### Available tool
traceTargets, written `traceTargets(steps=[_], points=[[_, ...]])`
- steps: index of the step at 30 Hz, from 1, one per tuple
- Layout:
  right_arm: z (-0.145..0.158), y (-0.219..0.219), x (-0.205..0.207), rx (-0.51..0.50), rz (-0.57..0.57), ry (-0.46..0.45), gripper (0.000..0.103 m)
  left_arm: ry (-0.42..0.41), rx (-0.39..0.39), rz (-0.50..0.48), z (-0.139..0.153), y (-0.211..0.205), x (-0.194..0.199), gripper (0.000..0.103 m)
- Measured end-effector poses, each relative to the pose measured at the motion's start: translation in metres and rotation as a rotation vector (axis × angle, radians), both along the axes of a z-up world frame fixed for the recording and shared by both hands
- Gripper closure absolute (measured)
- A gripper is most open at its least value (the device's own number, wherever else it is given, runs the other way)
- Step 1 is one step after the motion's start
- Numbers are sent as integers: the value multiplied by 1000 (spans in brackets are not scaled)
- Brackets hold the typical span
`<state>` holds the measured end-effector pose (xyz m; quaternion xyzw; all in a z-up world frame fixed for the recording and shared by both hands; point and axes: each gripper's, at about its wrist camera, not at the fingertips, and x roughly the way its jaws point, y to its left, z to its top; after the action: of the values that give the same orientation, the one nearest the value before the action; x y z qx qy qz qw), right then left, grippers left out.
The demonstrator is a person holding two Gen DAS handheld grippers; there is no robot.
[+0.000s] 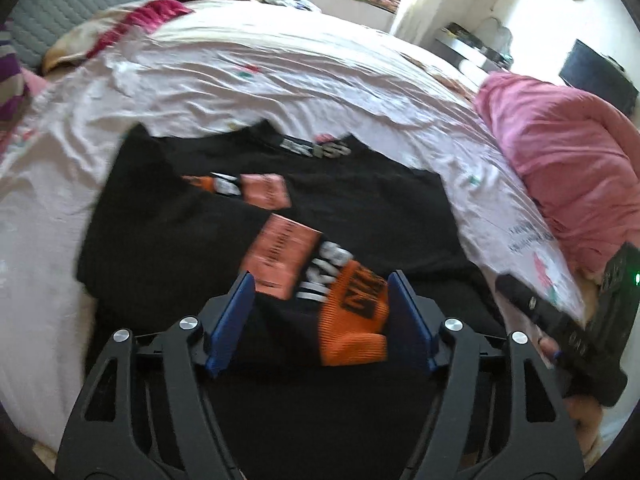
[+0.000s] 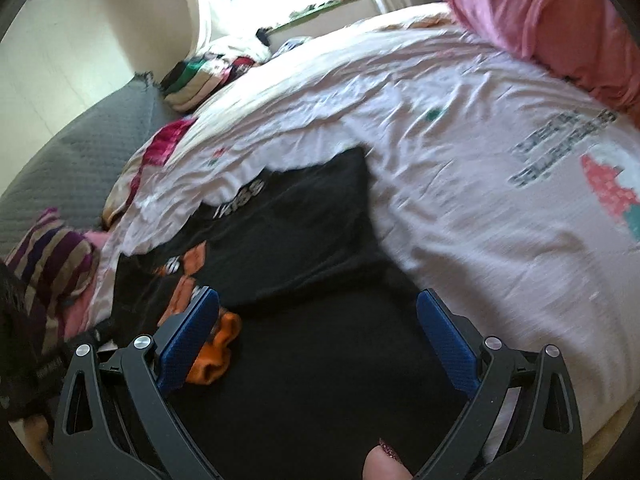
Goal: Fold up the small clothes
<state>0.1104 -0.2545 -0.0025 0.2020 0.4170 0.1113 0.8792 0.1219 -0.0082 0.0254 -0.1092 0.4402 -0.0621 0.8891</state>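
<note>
Both hand-held grippers, left (image 1: 320, 300) and right (image 2: 318, 320), are wide open and hold nothing above the black shirt (image 1: 360, 208) on the bed (image 1: 240, 72).

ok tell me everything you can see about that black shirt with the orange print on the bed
The black shirt is soft knit fabric lying flat on the wrinkled pale bedsheet, partly folded, with one layer turned over the front. It carries peach and orange printed blocks with white lettering, too blurred to read, and a lettered band at the neckline. An orange ribbed cuff lies at its near edge. The left gripper sits open above it, blue pads either side of the print, not pressing. The right gripper is open over its plain black part.
</note>
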Motion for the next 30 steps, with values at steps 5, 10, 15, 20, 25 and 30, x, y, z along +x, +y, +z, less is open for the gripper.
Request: traceTargets(steps=[5,10,15,20,25,30], points=[[-12,48,3,-10,121,23,5,-15,58,98,6,33,-4,16],[-26,82,14,-1,186,58,21,-17,15,163,9,65,-11,11],[-36,93,24,-1,175,70,32,-19,-6,204,9,83,-17,11],[-39,102,32,-23,204,54,59,-31,-44,236,11,98,-22,11],[-30,111,30,-26,263,28,89,-35,-50,253,12,106,-24,11],[2,118,28,-34,321,-56,90,-32,-52,265,11,112,-26,11]])
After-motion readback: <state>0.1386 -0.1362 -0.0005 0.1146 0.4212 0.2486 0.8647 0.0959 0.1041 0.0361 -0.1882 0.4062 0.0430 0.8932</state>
